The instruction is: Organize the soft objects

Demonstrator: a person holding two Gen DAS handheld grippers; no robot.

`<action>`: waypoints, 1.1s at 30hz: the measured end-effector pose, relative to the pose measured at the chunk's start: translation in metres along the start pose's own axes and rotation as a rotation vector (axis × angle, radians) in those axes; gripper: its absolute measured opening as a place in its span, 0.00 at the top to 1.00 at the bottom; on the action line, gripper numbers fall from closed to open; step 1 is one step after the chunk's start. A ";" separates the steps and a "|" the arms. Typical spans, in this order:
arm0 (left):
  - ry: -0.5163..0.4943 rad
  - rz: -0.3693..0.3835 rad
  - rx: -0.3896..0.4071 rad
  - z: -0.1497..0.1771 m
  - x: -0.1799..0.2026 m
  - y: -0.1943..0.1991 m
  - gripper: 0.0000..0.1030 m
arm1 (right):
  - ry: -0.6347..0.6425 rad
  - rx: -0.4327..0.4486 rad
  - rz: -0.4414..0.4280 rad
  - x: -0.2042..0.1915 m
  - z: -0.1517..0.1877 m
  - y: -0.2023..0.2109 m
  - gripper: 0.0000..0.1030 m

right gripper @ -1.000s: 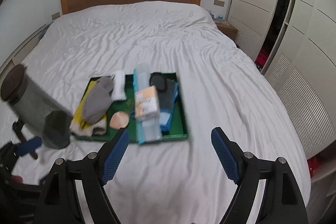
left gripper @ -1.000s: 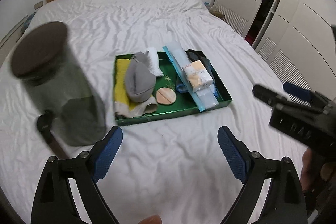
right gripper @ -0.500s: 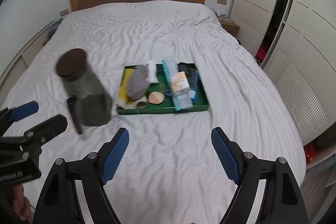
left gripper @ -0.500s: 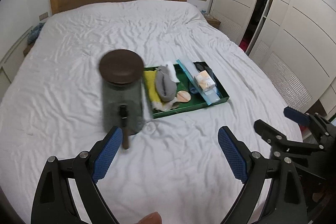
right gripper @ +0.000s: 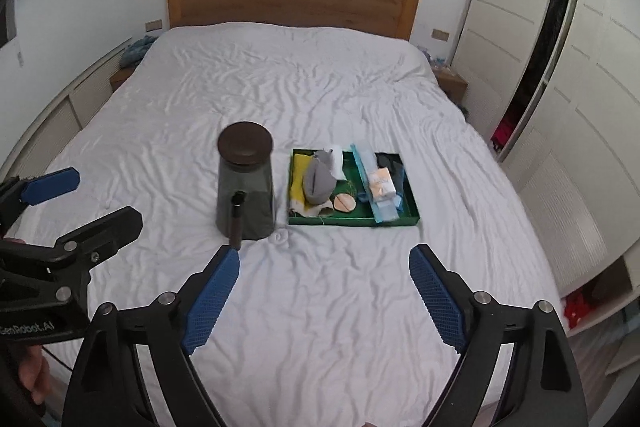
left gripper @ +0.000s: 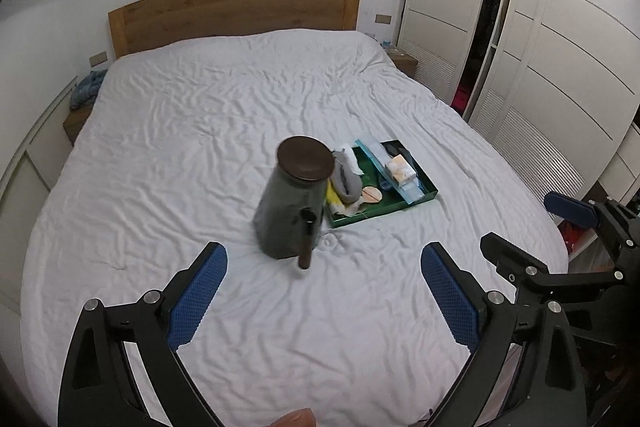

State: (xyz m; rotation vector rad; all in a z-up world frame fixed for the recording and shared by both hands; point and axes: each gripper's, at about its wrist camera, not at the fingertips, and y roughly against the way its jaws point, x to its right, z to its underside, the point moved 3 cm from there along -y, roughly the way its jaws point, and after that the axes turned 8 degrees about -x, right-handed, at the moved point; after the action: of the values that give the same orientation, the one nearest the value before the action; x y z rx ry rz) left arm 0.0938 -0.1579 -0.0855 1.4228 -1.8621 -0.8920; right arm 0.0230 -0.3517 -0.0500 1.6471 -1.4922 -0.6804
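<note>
A green tray (right gripper: pixel 352 221) (left gripper: pixel 428 193) lies on the white bed. It holds soft items: a grey cloth (right gripper: pixel 318 181) (left gripper: pixel 347 179), a yellow cloth (right gripper: pixel 298 181), a white roll (right gripper: pixel 336 163), a round tan pad (right gripper: pixel 345 203) (left gripper: pixel 372 193), a tissue pack (right gripper: pixel 382 183) (left gripper: pixel 402 169) and a light blue strip (right gripper: pixel 366 167). A dark grey jar (right gripper: pixel 246 183) (left gripper: pixel 294 207) with a brown lid stands left of the tray. My left gripper (left gripper: pixel 322 297) and right gripper (right gripper: pixel 324 291) are open and empty, well short of both.
The white bed sheet (right gripper: pixel 320 99) spreads all around, with a wooden headboard (right gripper: pixel 294 5) at the back. White wardrobe doors (right gripper: pixel 560 67) stand on the right. Low cabinets (right gripper: pixel 60 115) run along the left. The left gripper shows at the right wrist view's left edge (right gripper: pixel 76 223).
Both grippers have pulled back and up from the bed, so the tray and jar look smaller and farther. The jar and tray have stayed in place. Both grippers stay open.
</note>
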 end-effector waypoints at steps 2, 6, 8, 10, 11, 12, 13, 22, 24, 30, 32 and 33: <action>0.006 0.002 -0.002 0.002 -0.008 0.009 0.08 | 0.017 -0.001 -0.003 -0.012 0.001 0.013 0.15; 0.021 0.001 -0.001 0.004 -0.020 0.023 0.07 | 0.045 -0.005 -0.027 -0.029 0.001 0.032 0.15; 0.020 -0.007 0.003 0.005 -0.025 0.029 0.02 | 0.065 0.002 -0.023 -0.031 -0.002 0.038 0.15; 0.019 -0.015 0.012 0.004 -0.027 0.034 0.02 | 0.079 0.008 -0.019 -0.033 -0.004 0.043 0.15; 0.019 -0.015 0.011 0.003 -0.028 0.035 0.02 | 0.082 0.008 -0.019 -0.033 -0.005 0.044 0.15; 0.018 -0.016 0.007 0.002 -0.029 0.035 0.02 | 0.082 0.011 -0.022 -0.032 -0.007 0.047 0.15; 0.018 -0.017 0.006 0.002 -0.030 0.035 0.02 | 0.082 0.011 -0.023 -0.032 -0.009 0.047 0.15; 0.016 -0.032 0.006 0.002 -0.037 0.035 0.02 | 0.098 0.018 -0.029 -0.031 -0.019 0.036 0.15; 0.020 -0.037 -0.002 0.002 -0.041 0.034 0.02 | 0.103 0.012 -0.038 -0.033 -0.022 0.032 0.15; 0.026 -0.054 -0.014 0.002 -0.047 0.032 0.02 | 0.122 -0.002 -0.055 -0.035 -0.030 0.023 0.15; 0.029 -0.055 -0.017 0.002 -0.048 0.030 0.02 | 0.125 -0.005 -0.060 -0.035 -0.033 0.020 0.15; 0.029 -0.056 -0.019 0.002 -0.048 0.028 0.02 | 0.129 -0.006 -0.063 -0.035 -0.034 0.019 0.15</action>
State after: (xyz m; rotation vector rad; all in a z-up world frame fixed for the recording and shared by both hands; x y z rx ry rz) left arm 0.0873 -0.1056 -0.0671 1.4744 -1.7957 -0.9091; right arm 0.0343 -0.3103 -0.0201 1.7064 -1.3502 -0.5997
